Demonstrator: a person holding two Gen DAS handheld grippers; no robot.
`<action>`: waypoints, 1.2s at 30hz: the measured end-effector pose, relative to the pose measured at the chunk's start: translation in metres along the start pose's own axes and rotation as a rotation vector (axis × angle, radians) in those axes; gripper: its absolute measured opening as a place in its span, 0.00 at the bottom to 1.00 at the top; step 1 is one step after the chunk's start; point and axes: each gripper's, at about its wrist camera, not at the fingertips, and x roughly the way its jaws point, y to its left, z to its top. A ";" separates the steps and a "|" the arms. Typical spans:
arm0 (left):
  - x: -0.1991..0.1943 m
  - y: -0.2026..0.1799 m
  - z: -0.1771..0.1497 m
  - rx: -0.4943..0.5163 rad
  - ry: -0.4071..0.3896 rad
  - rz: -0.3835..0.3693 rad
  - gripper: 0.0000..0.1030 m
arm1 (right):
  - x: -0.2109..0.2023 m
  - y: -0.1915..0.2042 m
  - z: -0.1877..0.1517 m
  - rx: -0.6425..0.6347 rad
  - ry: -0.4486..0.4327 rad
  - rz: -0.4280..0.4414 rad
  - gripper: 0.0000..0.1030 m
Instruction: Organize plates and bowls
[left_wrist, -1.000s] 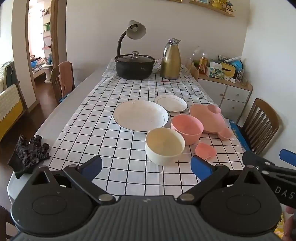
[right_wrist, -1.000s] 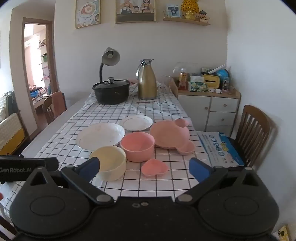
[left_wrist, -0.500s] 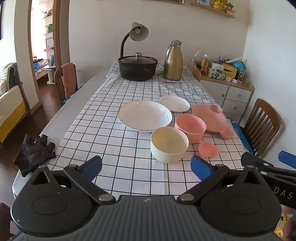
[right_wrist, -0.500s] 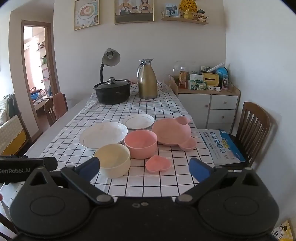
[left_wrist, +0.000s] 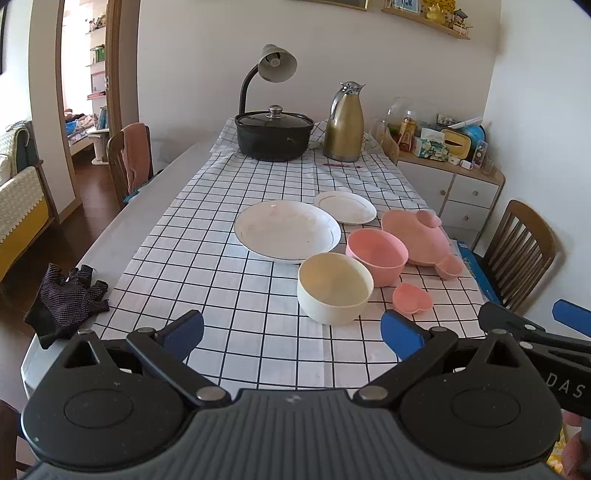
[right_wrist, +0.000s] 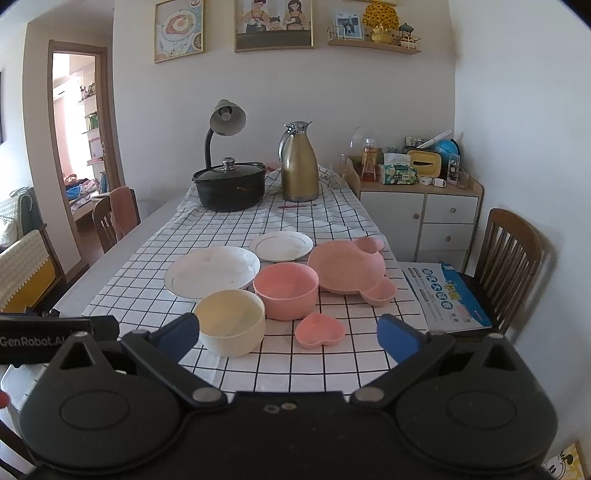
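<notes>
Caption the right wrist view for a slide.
Open right gripper faces cream bowl, pink bowl, heart dish and plates on the checked tablecloth.

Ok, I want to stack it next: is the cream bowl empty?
Empty. The cream bowl stands upright on the checked cloth, and both wrist views show only its bare inside.
</notes>
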 end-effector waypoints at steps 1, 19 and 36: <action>0.000 -0.001 0.000 0.002 0.000 -0.001 1.00 | 0.000 0.000 0.001 0.001 0.003 -0.001 0.99; 0.008 -0.008 0.007 0.009 -0.001 0.007 1.00 | 0.008 -0.007 0.010 -0.016 -0.007 -0.011 0.99; 0.021 -0.008 0.021 -0.006 -0.019 0.020 1.00 | 0.026 -0.011 0.021 -0.026 -0.008 -0.001 0.99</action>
